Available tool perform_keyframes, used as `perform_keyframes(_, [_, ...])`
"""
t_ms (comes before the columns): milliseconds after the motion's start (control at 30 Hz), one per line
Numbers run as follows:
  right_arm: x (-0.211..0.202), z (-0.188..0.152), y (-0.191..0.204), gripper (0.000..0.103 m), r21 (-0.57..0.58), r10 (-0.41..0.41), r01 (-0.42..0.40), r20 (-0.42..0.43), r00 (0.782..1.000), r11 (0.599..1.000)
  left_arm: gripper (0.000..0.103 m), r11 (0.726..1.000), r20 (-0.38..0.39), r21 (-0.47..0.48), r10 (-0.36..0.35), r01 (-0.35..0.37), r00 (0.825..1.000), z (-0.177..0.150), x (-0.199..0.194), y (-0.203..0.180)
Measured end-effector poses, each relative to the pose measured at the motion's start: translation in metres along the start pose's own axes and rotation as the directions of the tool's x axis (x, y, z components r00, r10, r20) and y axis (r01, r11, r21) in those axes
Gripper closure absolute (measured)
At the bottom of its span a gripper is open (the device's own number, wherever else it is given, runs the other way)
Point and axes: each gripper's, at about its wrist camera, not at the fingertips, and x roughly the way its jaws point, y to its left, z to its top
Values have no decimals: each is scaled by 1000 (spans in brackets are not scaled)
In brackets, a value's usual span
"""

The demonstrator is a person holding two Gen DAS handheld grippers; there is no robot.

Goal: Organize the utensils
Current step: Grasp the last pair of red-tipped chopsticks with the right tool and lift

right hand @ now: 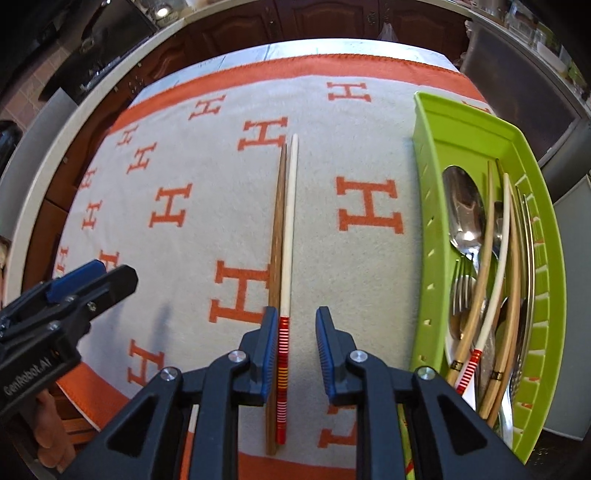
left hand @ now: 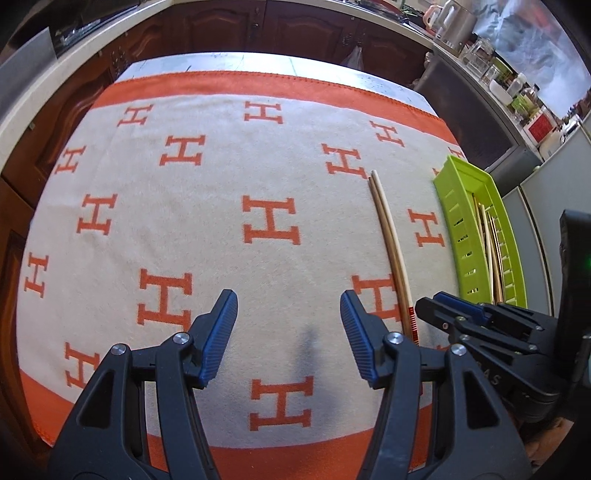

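Two chopsticks lie side by side on the H-patterned cloth: a brown wooden one (right hand: 277,229) and a cream one with a red striped end (right hand: 288,229); they also show in the left wrist view (left hand: 391,243). My right gripper (right hand: 295,350) is open just above their near ends, its left finger (right hand: 264,354) beside the brown one. A green slotted tray (right hand: 546,280) to the right holds a spoon (right hand: 463,206), a fork (right hand: 461,284) and several chopsticks (right hand: 495,280). My left gripper (left hand: 288,332) is open and empty over the cloth, left of the chopsticks.
The orange-bordered cloth (left hand: 184,229) covers the table. Dark wooden cabinets (left hand: 295,26) stand behind. A counter with jars and a kettle (left hand: 509,74) runs along the right. The green tray (left hand: 461,206) sits at the table's right edge.
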Motion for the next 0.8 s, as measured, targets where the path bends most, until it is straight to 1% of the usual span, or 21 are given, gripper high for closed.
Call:
perform_keyframes(33, [3,0,1,85,-7,-7,7,-7,1000,1000,48,1000,-3,-5,-4,4,1000,0,1,2])
perform_keyframes(267, [5,7,8,85,-34,-26,26,15,1000,999,48,999,-13,-27,-25,25,1000,1,7,11])
perform_keyframes(400, [9,12,9,85,-36,1,0,20,1000,999,48,999,-20,-31,-32,31,999,0,9,11])
perform_keyframes(433, [14,12,9,88,-35,-3,3,12,1000,999,48,999,-23,-30,-34,33,999,0,11,11])
perform_keyframes(467, [14,13,11,90,-46,-27,28,26,999,999,48,999,-25,-30,-35,34,999,0,11,11])
perform_keyframes(667, [16,16,15,90,-70,-43,46,51,998,996,48,999,-28,-26,-36,35,999,0,14,8])
perform_keyframes(767, [17,13,25,90,-117,-86,94,74,994,989,48,999,-36,-28,-36,35,999,1,18,7])
perform_keyframes(800, [17,11,28,91,-128,-88,98,82,993,987,48,999,-38,-28,-36,35,999,1,18,6])
